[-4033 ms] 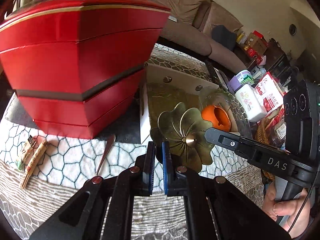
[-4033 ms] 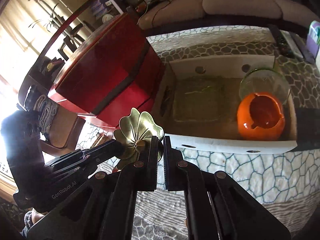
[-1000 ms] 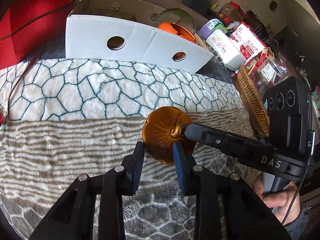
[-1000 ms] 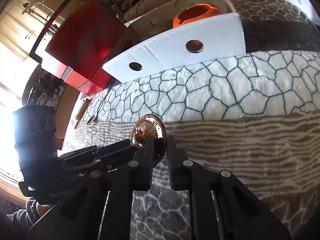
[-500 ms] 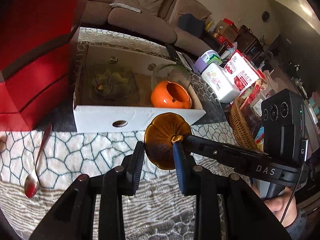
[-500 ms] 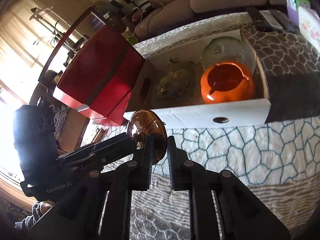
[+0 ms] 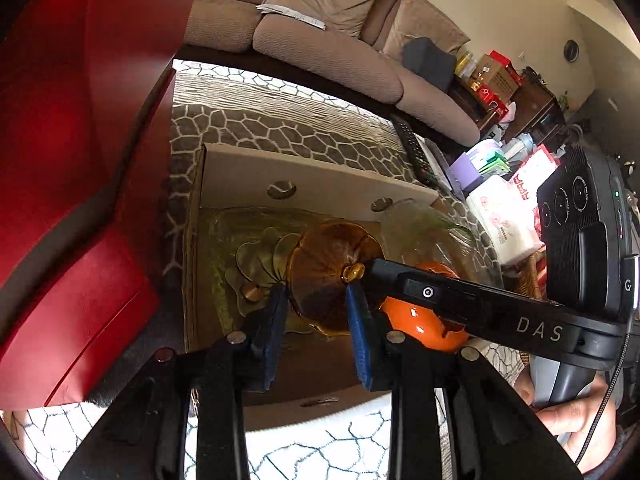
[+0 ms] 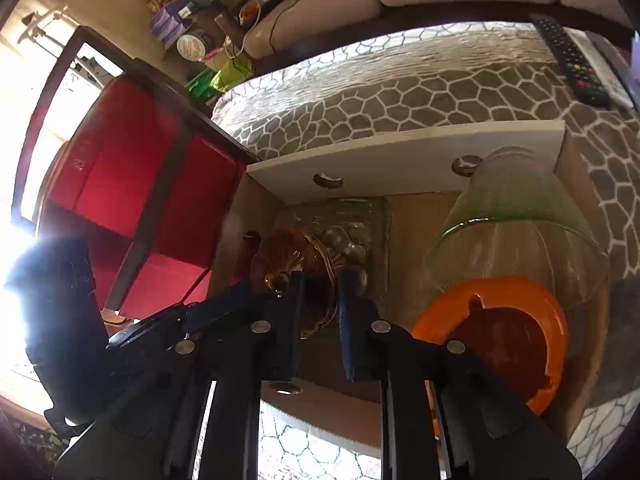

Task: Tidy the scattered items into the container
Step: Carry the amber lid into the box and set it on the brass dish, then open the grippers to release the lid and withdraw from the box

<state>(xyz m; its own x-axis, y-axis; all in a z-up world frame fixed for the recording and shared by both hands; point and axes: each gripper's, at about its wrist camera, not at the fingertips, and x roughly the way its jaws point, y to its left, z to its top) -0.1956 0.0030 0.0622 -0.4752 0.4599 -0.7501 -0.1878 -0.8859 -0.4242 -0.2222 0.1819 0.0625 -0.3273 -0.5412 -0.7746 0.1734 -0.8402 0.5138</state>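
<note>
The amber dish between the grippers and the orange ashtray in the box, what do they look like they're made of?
The amber dish looks like tinted glass: translucent, ribbed, with light glowing through it. The orange ashtray looks like glazed ceramic: opaque and glossy, with sharp highlights. The box looks like matte white cardboard with punched holes.

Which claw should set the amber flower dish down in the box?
Both claws, left and right, straddle the amber flower dish above the cardboard box; the grip is unclear, so no clear favourite.
</note>
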